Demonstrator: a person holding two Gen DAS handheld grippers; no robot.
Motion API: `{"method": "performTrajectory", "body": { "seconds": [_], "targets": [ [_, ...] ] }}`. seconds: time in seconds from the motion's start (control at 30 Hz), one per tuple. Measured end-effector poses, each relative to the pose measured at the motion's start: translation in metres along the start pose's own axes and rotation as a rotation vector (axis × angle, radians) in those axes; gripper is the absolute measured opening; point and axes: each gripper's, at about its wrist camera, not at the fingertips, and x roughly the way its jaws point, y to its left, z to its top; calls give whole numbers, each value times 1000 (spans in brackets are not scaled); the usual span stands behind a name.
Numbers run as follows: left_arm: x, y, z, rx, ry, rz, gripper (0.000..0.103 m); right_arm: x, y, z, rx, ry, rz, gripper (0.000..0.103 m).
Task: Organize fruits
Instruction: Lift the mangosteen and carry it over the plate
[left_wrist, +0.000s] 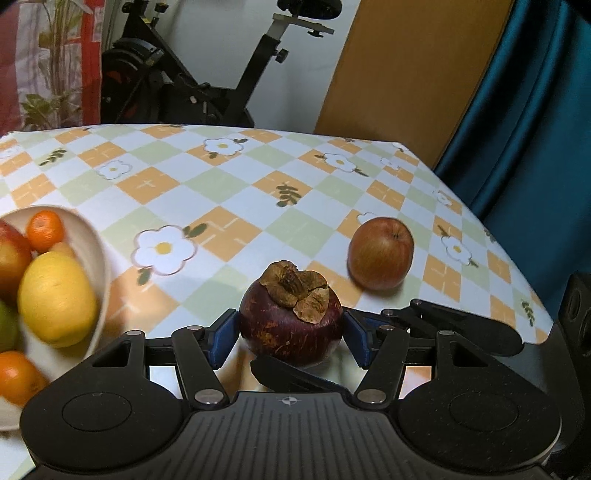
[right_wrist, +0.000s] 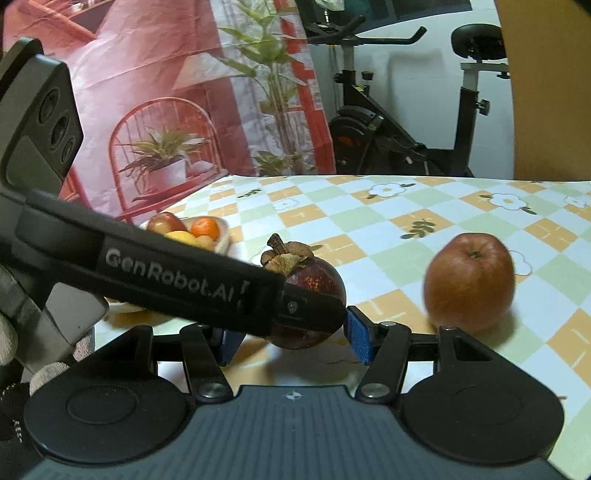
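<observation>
Left wrist view has the left gripper (left_wrist: 291, 332) nearest, its two blue pads (left_wrist: 223, 338) pressed against either side of a dark purple mangosteen (left_wrist: 291, 325) with a dry brown cap, so that claw is clamped on the fruit just above the checked floral tablecloth (left_wrist: 229, 195). Underneath the mangosteen a black finger of the other tool pokes in. Off to the right and a little farther on, an apple (left_wrist: 381, 253) sits on the cloth near the table's right edge, apart from the gripper. By the left edge stands a cream bowl (left_wrist: 94, 236) holding a lemon (left_wrist: 55, 297), a tangerine (left_wrist: 45, 230) and other fruit, partly cut off by the frame and blurred. Right wrist view shows the right gripper (right_wrist: 291, 341) with its blue pads (right_wrist: 360, 339) standing apart around the same mangosteen (right_wrist: 314, 284); the left gripper's black body crosses in front and hides the near side, so I cannot tell whether these pads actually touch the fruit. A gloved hand (right_wrist: 11, 332) shows at the lower left. The apple (right_wrist: 469, 282) rests just beyond that gripper's right finger. Farther back, the bowl (right_wrist: 221, 236) sits toward the far left corner of the table. Beyond the table stand an exercise bike (right_wrist: 388, 122) and a red printed backdrop (right_wrist: 147, 92) with plants.
</observation>
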Motion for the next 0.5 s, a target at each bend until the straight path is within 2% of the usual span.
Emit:
{"method": "performTrajectory", "body": {
  "seconds": [0.17, 0.5],
  "targets": [
    [-24, 16, -2, -59, -31, 0, 64, 1, 18, 5, -41, 16, 33, 60],
    [-70, 62, -5, -167, -124, 71, 63, 19, 66, 32, -130, 43, 134, 60]
  ]
}}
